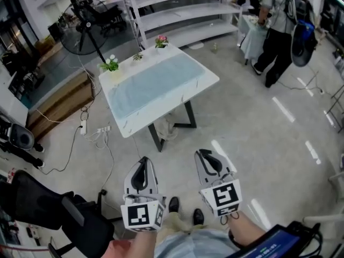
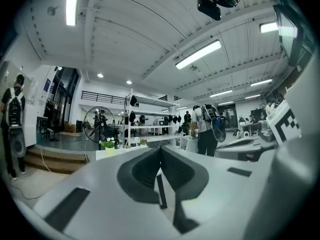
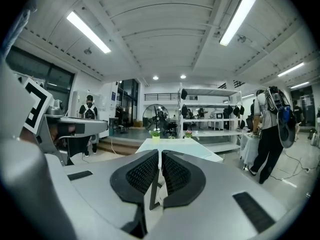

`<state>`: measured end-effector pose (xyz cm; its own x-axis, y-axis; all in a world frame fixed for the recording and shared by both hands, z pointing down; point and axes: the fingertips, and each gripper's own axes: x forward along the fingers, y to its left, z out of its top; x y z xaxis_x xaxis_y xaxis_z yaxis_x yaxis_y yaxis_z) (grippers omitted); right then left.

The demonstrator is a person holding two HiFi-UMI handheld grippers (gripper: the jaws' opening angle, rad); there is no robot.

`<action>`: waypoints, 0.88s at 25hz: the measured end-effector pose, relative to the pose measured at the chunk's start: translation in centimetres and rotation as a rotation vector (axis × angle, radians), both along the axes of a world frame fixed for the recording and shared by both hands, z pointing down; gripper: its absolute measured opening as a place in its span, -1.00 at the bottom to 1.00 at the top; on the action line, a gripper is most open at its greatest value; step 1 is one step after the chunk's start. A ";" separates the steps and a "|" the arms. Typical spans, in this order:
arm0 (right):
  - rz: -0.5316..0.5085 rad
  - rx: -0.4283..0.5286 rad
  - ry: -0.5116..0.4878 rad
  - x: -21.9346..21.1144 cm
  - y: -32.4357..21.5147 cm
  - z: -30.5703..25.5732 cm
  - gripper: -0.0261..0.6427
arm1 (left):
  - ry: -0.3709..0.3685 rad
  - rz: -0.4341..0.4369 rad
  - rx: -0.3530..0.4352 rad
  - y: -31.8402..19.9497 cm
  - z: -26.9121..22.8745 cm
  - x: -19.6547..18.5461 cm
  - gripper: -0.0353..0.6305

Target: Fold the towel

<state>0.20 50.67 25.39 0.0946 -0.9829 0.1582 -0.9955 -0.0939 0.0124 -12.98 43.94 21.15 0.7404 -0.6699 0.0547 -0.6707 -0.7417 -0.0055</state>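
Head view first: the person stands back from the white table [image 1: 134, 127], both forearms tucked in low at the body. The left gripper [image 1: 143, 161] and right gripper [image 1: 205, 155] sit side by side above the shoes, both aimed ahead at the table. The pale blue towel [image 1: 153, 85] lies spread flat across the tabletop, well apart from both tools, with small flower pots [image 1: 110, 64] along the table's far edge. Over to the left gripper view: the left gripper [image 2: 160, 151] is held level. Its jaws are clenched tight together with nothing between them, and the table edge shows far beyond the tips. Now the right gripper view: the right gripper [image 3: 159, 156] is dipped slightly. Its ribbed pads [image 3: 142, 173] are closed to a thin slit and hold nothing, and the towel [image 3: 186, 147] on its table lies straight ahead past the tips.
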 end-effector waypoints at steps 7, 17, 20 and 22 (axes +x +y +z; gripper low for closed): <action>0.001 -0.039 0.005 3.3 -6.2 2.3 -0.81 | 0.001 0.024 -0.031 -6.5 3.1 3.5 -0.87; -0.040 -0.087 0.002 8.9 -21.6 5.3 -0.81 | -0.019 0.014 -0.080 -22.3 6.6 8.8 -0.87; -0.052 -0.104 -0.006 10.4 -25.5 5.8 -0.82 | -0.023 0.007 -0.090 -26.4 6.9 10.3 -0.87; -0.052 -0.111 -0.006 11.1 -27.6 5.7 -0.83 | -0.021 0.004 -0.094 -28.4 6.6 10.7 -0.87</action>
<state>11.30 23.02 31.11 0.0430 -0.9627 0.2671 -0.9991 -0.0408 0.0139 -2.24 15.50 27.78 0.7409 -0.6585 0.1322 -0.6685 -0.7421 0.0502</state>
